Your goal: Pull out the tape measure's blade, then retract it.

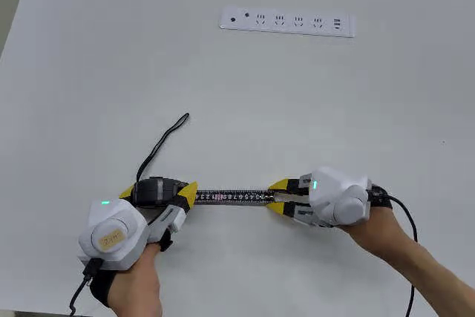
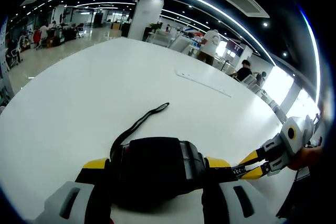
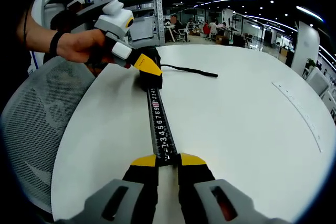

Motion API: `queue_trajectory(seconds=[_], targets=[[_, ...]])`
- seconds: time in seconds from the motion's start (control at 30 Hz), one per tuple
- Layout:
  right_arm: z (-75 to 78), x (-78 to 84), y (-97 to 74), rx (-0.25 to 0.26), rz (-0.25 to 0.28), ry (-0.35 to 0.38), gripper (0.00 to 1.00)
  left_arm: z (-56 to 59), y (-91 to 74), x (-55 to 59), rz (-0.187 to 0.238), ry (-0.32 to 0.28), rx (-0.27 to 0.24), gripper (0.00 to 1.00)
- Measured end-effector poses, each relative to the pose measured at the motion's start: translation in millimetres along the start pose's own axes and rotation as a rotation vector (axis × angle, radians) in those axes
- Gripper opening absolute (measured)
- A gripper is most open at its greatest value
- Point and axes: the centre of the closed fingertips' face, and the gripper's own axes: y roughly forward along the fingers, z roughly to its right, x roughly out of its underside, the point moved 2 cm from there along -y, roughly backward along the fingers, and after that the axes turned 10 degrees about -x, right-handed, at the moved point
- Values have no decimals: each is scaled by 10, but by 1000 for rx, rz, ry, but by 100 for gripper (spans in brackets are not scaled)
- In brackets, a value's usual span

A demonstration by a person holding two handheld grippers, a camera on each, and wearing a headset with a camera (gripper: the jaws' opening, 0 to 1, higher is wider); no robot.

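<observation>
The blade [image 1: 230,197] ends unseen inside the right gripper [image 1: 277,196]; the left gripper [image 1: 157,192] covers both sides of the tape measure [image 2: 152,166].

There is one tape [image 1: 152,191] with one strap [image 1: 162,144], one power strip [image 1: 287,21] and one desk [image 1: 111,72]. Two grippers are counted: one left gripper [image 1: 158,194] and one right gripper [image 1: 277,196], each with two fingers.

I see the table [image 1: 223,94] as a smooth white top with a soft sheen. At lower left, the tape measure [image 1: 152,189] has a matt black, rubbery-looking body. Its blade [image 1: 234,197] is dark and faintly glossy under printed numerals, and its strap [image 1: 165,141] is dull black cord. The left gripper [image 1: 158,192] and right gripper [image 1: 277,197] have smooth white plastic shells and yellow tips. The power strip [image 1: 287,21] at the top is white plastic.
</observation>
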Motion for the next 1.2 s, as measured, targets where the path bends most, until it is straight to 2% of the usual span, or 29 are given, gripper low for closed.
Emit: queue_trajectory(seconds=[0.23, 0.53, 0.73, 1.2], targets=[[41, -44, 31, -6, 17, 25, 12, -12, -16, 2, -13, -22, 2, 67], [28, -89, 83, -48, -9, -14, 12, -20, -12, -5, -18, -16, 1, 67], [30, -111, 115, -55, -3, -11, 12, -25, -9, -8, -24, -13, 6, 67], [47, -191, 198, -78, -30, -37, 12, -29, -16, -9, -30, -15, 6, 67]])
